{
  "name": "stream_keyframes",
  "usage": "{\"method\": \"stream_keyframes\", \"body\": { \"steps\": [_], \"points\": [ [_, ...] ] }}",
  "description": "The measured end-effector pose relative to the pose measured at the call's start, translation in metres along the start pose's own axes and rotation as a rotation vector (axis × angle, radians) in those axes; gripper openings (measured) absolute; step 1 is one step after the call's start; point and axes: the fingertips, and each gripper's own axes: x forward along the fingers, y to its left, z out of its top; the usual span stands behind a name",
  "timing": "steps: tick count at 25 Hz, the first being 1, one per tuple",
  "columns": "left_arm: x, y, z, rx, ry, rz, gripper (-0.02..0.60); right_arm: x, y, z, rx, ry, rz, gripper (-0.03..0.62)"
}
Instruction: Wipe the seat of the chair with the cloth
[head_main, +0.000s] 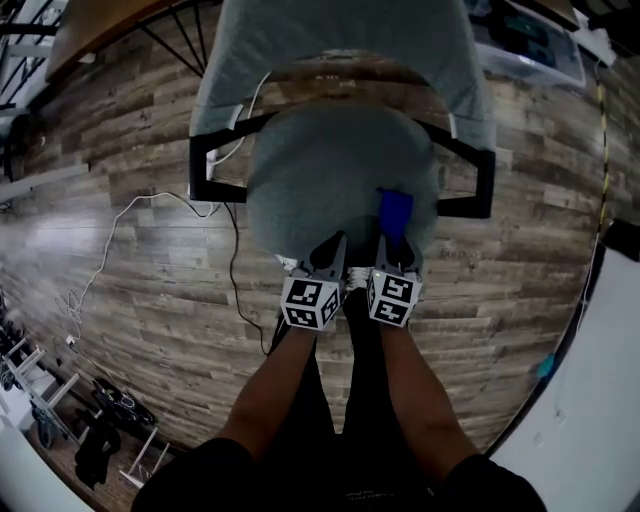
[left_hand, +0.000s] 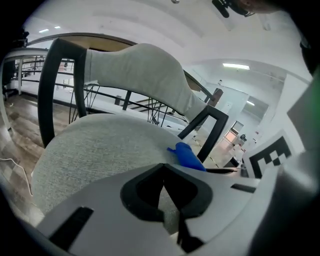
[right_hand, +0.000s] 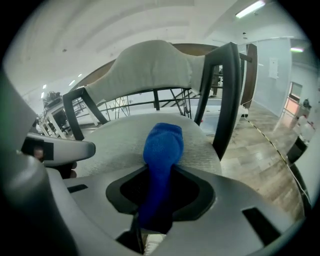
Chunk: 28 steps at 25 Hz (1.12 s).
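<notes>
A grey fabric chair stands before me, its round seat (head_main: 330, 170) between black armrests (head_main: 470, 180). My right gripper (head_main: 397, 255) is shut on a blue cloth (head_main: 394, 212), which sticks forward over the seat's near right part. In the right gripper view the blue cloth (right_hand: 161, 150) is pinched between the jaws, and the seat (right_hand: 125, 135) lies beyond it. My left gripper (head_main: 328, 258) is shut and holds nothing; it hovers at the seat's near edge beside the right one. The left gripper view shows the seat (left_hand: 100, 150) and the blue cloth (left_hand: 187, 156) to its right.
The chair's grey backrest (head_main: 340, 45) rises behind the seat. Wood-look floor (head_main: 130, 270) surrounds the chair, and a white cable (head_main: 110, 240) and a dark cable trail at the left. A white wall or panel (head_main: 590, 400) stands at the right.
</notes>
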Motion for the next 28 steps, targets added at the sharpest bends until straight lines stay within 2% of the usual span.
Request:
{"method": "stream_keyframes", "body": {
  "steps": [7,15,18,22,24,26,28],
  "points": [
    [0.000,-0.021,0.009,0.007,-0.016,-0.034,0.002,-0.009,-0.044,-0.001,0.006,0.003,-0.071,0.118],
    [-0.016,-0.030,0.035,0.030,-0.035,-0.040,0.002,-0.020,-0.062,0.006,0.037,0.038,-0.116,0.120],
    [-0.042,-0.032,0.058,0.020,-0.048,-0.030,0.002,-0.055,-0.051,0.033,-0.001,0.001,-0.088,0.120],
    [-0.061,-0.021,0.118,0.022,-0.140,0.005,0.002,-0.078,-0.019,0.101,-0.080,-0.118,0.006,0.120],
    [-0.088,-0.028,0.136,0.028,-0.152,0.012,0.002,-0.110,0.001,0.121,-0.096,-0.142,0.042,0.120],
    [-0.110,-0.034,0.164,0.053,-0.179,0.008,0.002,-0.134,0.021,0.150,-0.112,-0.182,0.075,0.120],
    [-0.118,-0.034,0.208,0.113,-0.229,0.002,0.002,-0.139,0.039,0.200,-0.142,-0.258,0.113,0.120]
  ]
}}
